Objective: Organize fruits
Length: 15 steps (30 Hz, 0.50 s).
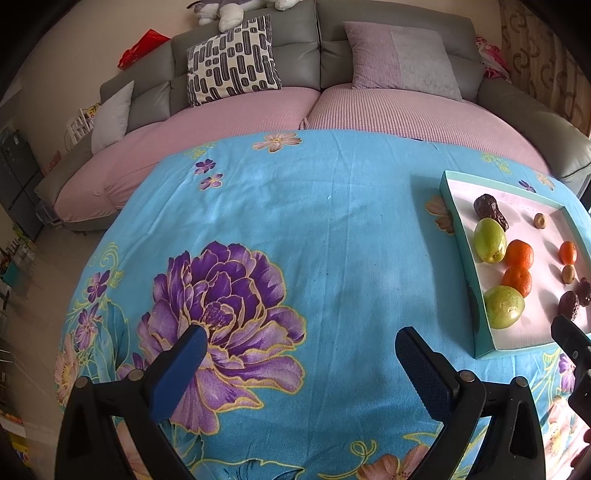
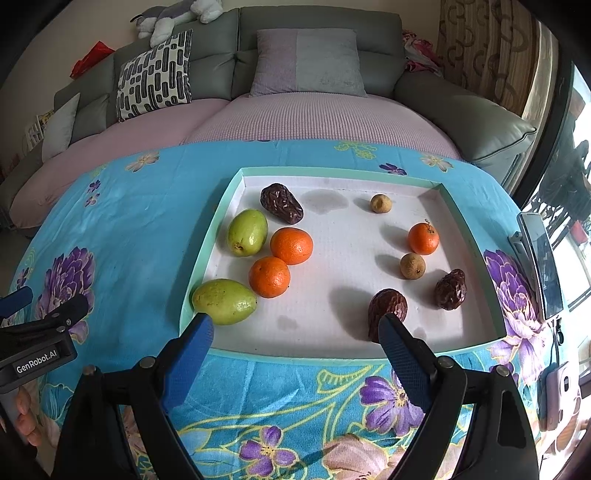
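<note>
Both grippers are held with fingers spread wide, grasping nothing. The left gripper is positioned over the blue floral tablecloth. The right gripper is positioned at the near edge of the shallow teal-rimmed white tray, in which green oval fruits, round orange tangerines, wrinkled dark-red dates and small brown longans are scattered.

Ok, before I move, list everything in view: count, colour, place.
tray: one, teal rim, white floor, on the cloth
green fruits: two, tray's left side
oranges: three; two left-centre, one right
dark wrinkled fruits: three; one far left, two near right
small brown fruits: two, right half
tablecloth: one, blue floral
sofa: grey, behind, with cushions
left gripper: jaws open, over bare cloth
right gripper: jaws open, at tray's near edge
</note>
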Each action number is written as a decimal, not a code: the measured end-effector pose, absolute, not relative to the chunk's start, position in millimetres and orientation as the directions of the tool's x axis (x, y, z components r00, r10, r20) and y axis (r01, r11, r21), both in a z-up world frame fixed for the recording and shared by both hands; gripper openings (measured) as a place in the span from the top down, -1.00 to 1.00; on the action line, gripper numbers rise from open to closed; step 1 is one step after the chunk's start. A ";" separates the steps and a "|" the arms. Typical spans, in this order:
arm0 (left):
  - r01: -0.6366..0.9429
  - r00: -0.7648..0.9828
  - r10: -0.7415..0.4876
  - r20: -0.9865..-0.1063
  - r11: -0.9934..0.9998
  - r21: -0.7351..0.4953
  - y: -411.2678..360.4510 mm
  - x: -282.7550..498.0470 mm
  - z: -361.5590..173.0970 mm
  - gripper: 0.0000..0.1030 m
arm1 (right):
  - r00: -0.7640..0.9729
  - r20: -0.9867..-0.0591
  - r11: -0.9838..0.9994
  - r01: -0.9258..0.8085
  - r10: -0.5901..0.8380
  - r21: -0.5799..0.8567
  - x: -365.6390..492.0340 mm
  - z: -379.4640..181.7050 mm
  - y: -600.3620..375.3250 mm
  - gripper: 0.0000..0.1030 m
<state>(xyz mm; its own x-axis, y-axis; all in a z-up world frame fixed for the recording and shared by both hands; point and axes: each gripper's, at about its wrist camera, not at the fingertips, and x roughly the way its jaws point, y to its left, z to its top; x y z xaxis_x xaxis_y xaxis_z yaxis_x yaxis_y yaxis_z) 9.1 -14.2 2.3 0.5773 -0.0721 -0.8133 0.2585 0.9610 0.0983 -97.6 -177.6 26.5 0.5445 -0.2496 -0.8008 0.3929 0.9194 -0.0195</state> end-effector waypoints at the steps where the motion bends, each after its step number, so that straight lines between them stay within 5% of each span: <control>1: 0.260 0.577 -0.073 -0.814 0.961 0.099 -14.4 9.0 1.9 -1.00 | 0.545 -0.801 0.919 0.394 -0.250 -0.019 -98.0 26.6 -178.2 -0.77; 15: 0.278 0.560 -0.088 -0.824 0.957 0.086 -16.1 9.6 -0.6 -1.00 | 0.541 -0.804 0.919 0.395 -0.246 -0.015 -97.9 24.8 -180.2 -0.77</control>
<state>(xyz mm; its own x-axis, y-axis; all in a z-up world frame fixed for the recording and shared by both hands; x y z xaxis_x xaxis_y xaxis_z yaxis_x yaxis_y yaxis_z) 9.6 -16.1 -0.6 0.5599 -0.0883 -0.8238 0.2776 0.9568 0.0860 -97.9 -180.2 24.8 0.5413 -0.2461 -0.8040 0.3947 0.9187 -0.0155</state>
